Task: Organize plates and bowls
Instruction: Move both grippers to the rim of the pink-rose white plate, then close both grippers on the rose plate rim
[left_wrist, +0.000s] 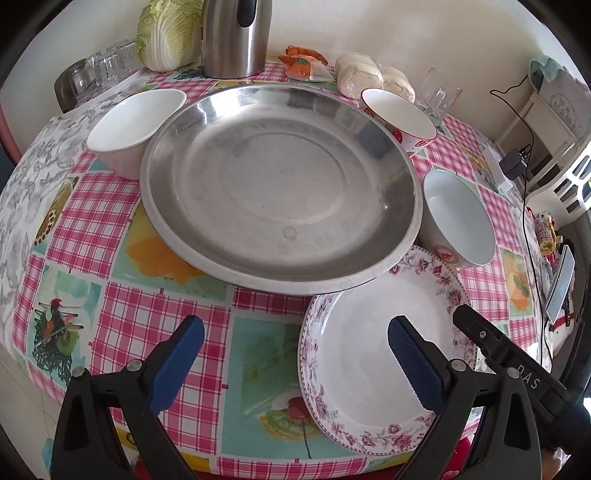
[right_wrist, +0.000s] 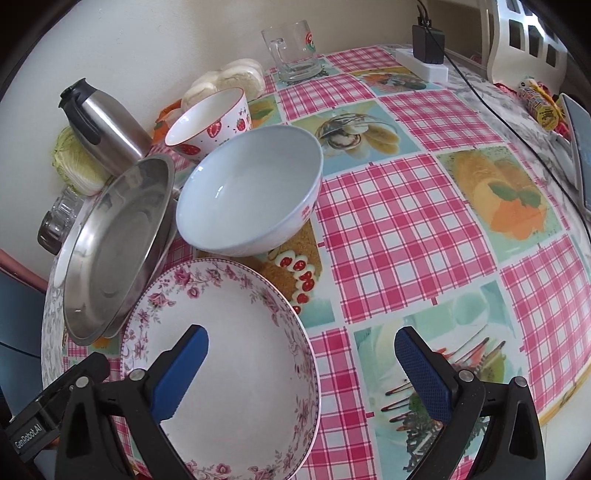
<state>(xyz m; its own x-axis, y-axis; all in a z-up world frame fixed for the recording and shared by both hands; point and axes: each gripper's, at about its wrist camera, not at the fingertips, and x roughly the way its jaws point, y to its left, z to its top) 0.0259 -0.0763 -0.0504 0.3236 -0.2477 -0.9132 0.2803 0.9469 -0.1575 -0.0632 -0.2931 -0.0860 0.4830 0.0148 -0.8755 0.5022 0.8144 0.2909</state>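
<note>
A large steel plate (left_wrist: 280, 184) (right_wrist: 118, 247) lies mid-table. Its near right edge overlaps a floral-rimmed white plate (left_wrist: 362, 350) (right_wrist: 229, 339). A plain white bowl (left_wrist: 133, 125) stands left of the steel plate. A strawberry-print bowl (left_wrist: 400, 116) (right_wrist: 210, 122) stands at its far right, and a pale blue bowl (left_wrist: 460, 218) (right_wrist: 251, 188) at its right. My left gripper (left_wrist: 295, 354) is open above the cloth, its right finger over the floral plate. My right gripper (right_wrist: 301, 362) is open too, straddling that plate's right rim; one of its fingers (left_wrist: 480, 332) shows in the left wrist view.
A steel kettle (left_wrist: 236, 37) (right_wrist: 103, 122), a cabbage (left_wrist: 166, 33), buns (left_wrist: 369, 75), glasses (left_wrist: 103, 66) and a glass mug (right_wrist: 295, 48) line the wall side. A charger and power strip (right_wrist: 424, 55), a cable and a phone (left_wrist: 561, 284) sit at the right edge.
</note>
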